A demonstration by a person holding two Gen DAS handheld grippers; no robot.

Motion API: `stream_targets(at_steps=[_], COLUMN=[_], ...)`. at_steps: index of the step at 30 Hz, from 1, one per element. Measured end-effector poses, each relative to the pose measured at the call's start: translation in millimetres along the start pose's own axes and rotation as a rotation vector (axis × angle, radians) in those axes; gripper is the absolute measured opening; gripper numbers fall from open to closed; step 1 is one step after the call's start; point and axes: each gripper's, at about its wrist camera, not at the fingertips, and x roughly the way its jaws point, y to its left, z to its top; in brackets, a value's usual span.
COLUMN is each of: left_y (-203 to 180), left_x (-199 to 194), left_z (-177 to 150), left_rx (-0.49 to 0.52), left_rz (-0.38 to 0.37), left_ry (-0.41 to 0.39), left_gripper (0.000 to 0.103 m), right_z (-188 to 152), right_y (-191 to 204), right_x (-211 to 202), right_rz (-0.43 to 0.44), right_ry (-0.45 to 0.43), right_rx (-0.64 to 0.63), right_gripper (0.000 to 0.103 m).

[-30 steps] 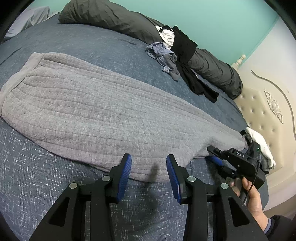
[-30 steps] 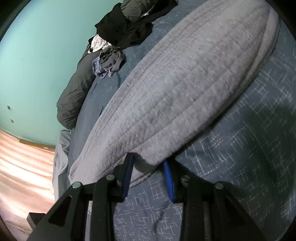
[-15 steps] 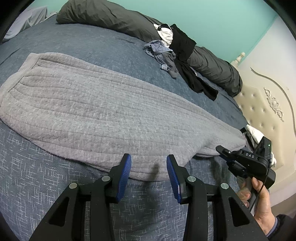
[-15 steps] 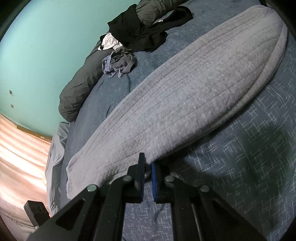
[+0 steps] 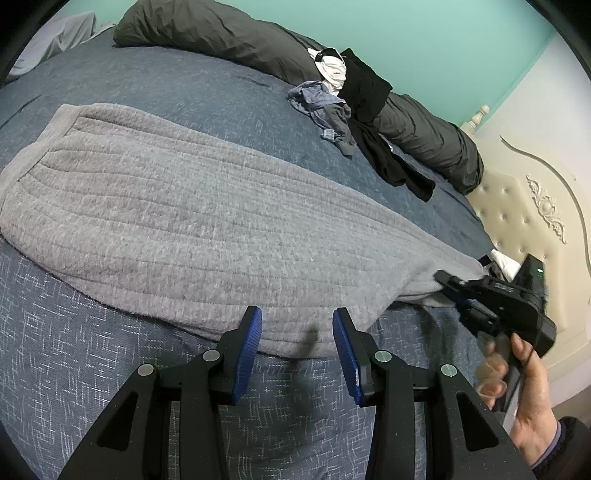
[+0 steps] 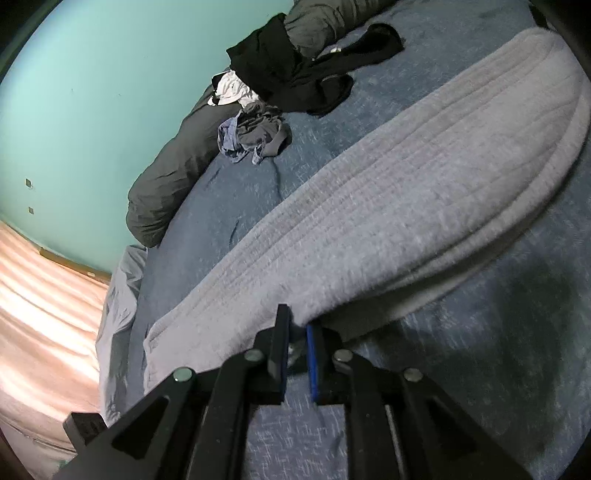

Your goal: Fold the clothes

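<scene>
A long grey ribbed garment (image 5: pixel 221 221) lies flat across the blue bedspread (image 5: pixel 74 350). My left gripper (image 5: pixel 297 332) hovers open at its near edge, with nothing between the blue pads. In the left wrist view, my right gripper (image 5: pixel 448 286) bites the garment's right end, held by a hand (image 5: pixel 524 406). In the right wrist view, the right gripper (image 6: pixel 297 328) pinches the edge of the grey garment (image 6: pixel 406 206) and holds that corner slightly off the bed. Its jaws are opening a little, with the cloth still between them.
A heap of crumpled blue-grey clothes (image 5: pixel 328 114) and a black garment (image 5: pixel 369 99) lie at the far side against a rolled dark duvet (image 5: pixel 221 33). A cream tufted headboard (image 5: pixel 532 206) stands at right. A wooden floor (image 6: pixel 37 314) shows beyond the bed's left edge.
The right gripper's jaws closed on the garment's edge and rose a little, lifting that corner off the bed. The left gripper has stayed where it was.
</scene>
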Motion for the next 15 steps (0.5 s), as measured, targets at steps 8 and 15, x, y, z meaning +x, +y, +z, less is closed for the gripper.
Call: stream_targets(at_steps=[8, 15], left_y=[-0.8, -5.4], left_x=[3.6, 11.2], left_z=[0.6, 0.0], left_rx=[0.004, 0.019], left_rz=[-0.004, 0.002], left_ry=[0.008, 0.022], left_gripper=[0.044, 0.044], right_z=[-10.4, -21.8], right_y=[-25.9, -34.1], right_x=[14.1, 0.4], right_rz=[0.036, 0.059], right_ry=[0.017, 0.016], right_rx=[0.066, 0.020], right_gripper=[0.009, 0.005])
